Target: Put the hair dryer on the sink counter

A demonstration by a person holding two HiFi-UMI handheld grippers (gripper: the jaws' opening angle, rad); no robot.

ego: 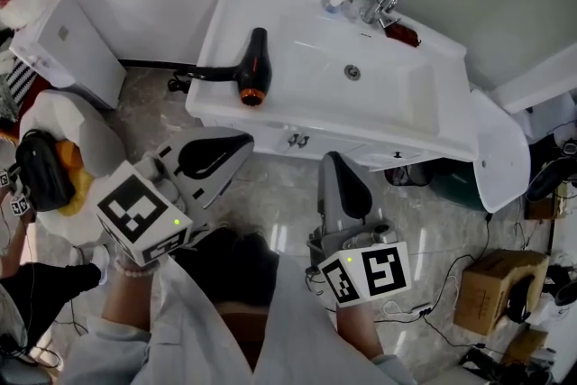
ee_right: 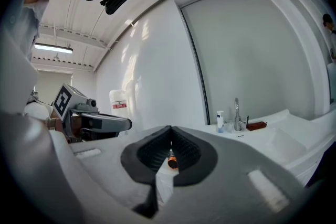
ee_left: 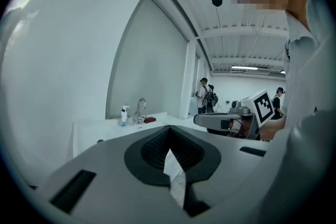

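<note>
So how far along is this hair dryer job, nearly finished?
Done, it looks like: the hair dryer lies on the sink counter, left of the basin. In hand: nothing; the left gripper and right gripper are shut, empty, short of the counter. Left: nothing I can see.

head view steeply down over sink counter point(ego: 225, 36), both gripper views low, near level, sharing the far faucet point(ee_left: 140, 108)

The left gripper point(ego: 227, 149) has its jaws shut tight, with nothing in them. The right gripper point(ego: 337, 169), just to its right, is shut and empty too. Both point forward, almost flat. The left arm point(ego: 120, 304) and right arm point(ego: 358, 335) reach out behind them.
</note>
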